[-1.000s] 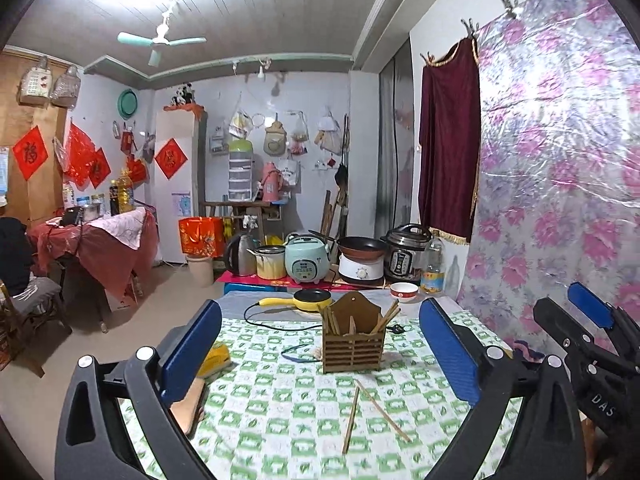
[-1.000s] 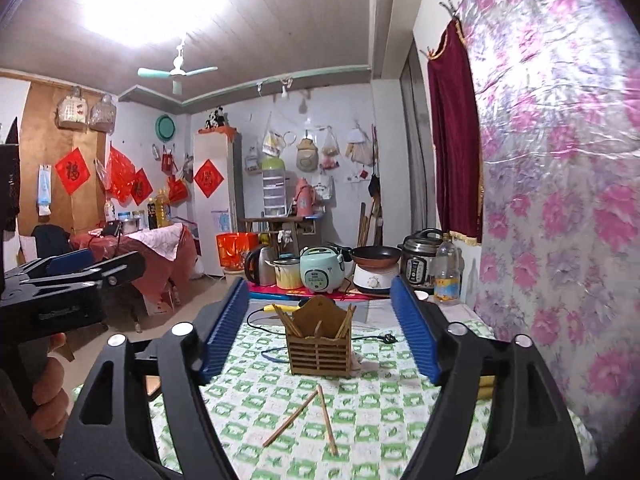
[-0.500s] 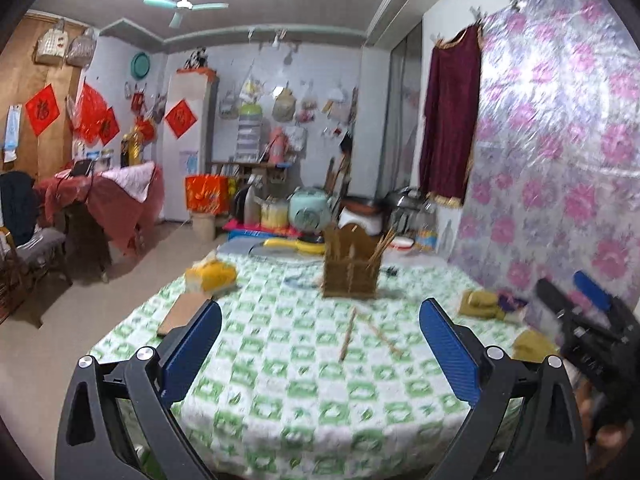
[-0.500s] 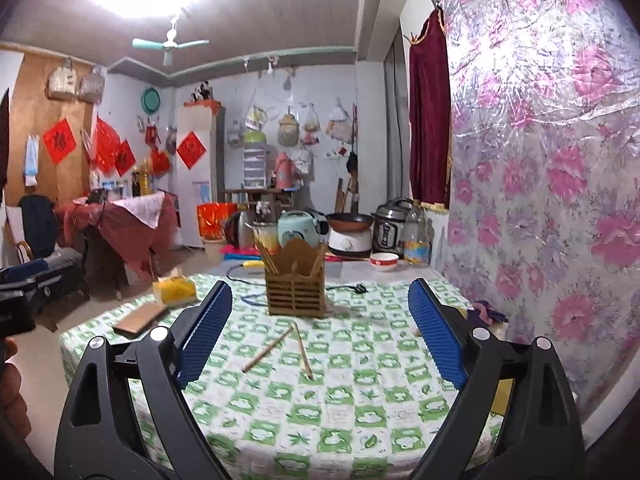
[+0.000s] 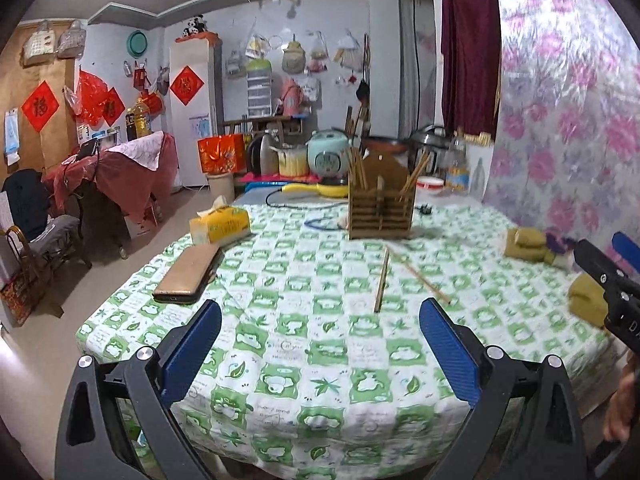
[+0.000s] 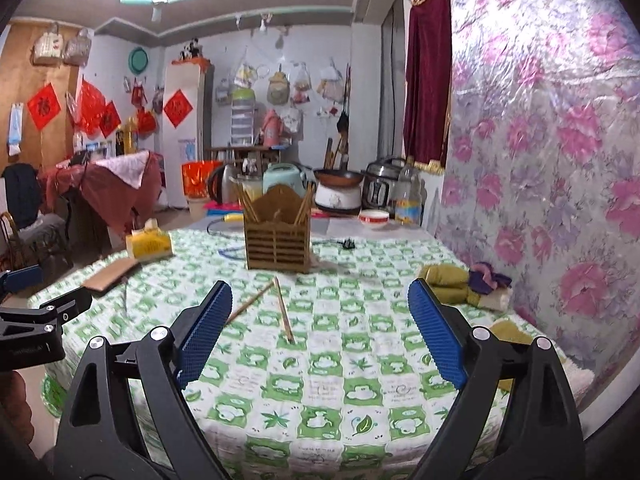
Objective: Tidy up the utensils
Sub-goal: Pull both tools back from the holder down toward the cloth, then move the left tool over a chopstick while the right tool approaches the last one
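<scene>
Green-and-white checked cloth covers the table [image 5: 320,360], with kitchen appliances lined along the far wall behind it. Near the table's far side stands a wooden holder [image 5: 380,210] (chopsticks already upright in its outer slots). Two loose chopsticks [image 5: 382,280] lie on the cloth just in front of it, their far ends nearly meeting, splaying apart toward the near edge. To the left sit a tissue box [image 5: 219,225] and a phone [image 5: 188,276]; folded cloths [image 5: 528,242] lie to the right. The left gripper [image 5: 320,344] hangs spread wide over the near edge, empty. The right gripper [image 6: 320,324] is likewise spread wide, nothing between its pads.
</scene>
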Action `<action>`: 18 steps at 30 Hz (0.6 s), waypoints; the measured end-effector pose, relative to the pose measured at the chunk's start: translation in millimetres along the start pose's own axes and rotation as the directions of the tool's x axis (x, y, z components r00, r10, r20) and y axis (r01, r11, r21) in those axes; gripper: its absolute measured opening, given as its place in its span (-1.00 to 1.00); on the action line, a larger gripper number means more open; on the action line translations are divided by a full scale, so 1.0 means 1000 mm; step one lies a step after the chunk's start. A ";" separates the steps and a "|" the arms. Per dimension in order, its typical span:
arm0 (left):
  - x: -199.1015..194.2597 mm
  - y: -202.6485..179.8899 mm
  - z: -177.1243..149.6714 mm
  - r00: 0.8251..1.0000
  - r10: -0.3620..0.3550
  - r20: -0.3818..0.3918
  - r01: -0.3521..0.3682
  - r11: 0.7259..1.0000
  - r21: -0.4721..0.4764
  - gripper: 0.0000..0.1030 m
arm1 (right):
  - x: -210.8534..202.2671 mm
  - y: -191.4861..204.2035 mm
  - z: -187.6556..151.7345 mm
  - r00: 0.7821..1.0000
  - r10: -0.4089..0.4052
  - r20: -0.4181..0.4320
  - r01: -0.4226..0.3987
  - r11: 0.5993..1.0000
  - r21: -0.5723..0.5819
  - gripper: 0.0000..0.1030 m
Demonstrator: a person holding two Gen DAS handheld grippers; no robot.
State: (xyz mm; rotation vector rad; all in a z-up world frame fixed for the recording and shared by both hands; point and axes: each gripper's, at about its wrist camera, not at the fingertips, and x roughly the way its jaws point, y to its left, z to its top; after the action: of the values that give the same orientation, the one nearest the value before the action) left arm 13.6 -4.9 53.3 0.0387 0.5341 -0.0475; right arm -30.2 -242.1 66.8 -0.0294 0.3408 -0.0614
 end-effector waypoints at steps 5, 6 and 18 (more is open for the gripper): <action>0.028 -0.002 -0.012 0.998 0.006 -0.058 -0.005 1.000 0.018 0.89 | 0.027 0.003 -0.013 0.998 -0.010 -0.066 0.009 1.000 -0.012 0.69; 0.036 -0.001 -0.014 0.997 0.005 -0.077 -0.004 1.000 0.017 0.89 | 0.032 0.003 -0.015 0.997 -0.010 -0.079 0.009 1.000 -0.012 0.69; 0.100 0.009 -0.031 0.977 -0.001 -0.215 -0.003 1.000 -0.018 0.89 | 0.088 0.001 -0.042 0.976 -0.022 -0.215 0.021 1.000 -0.010 0.69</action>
State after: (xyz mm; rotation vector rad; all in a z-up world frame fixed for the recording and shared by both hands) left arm 83.7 2.1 -24.2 0.0262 0.7508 -0.0379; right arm 38.2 -247.8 -2.0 -0.0342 0.5579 -0.0851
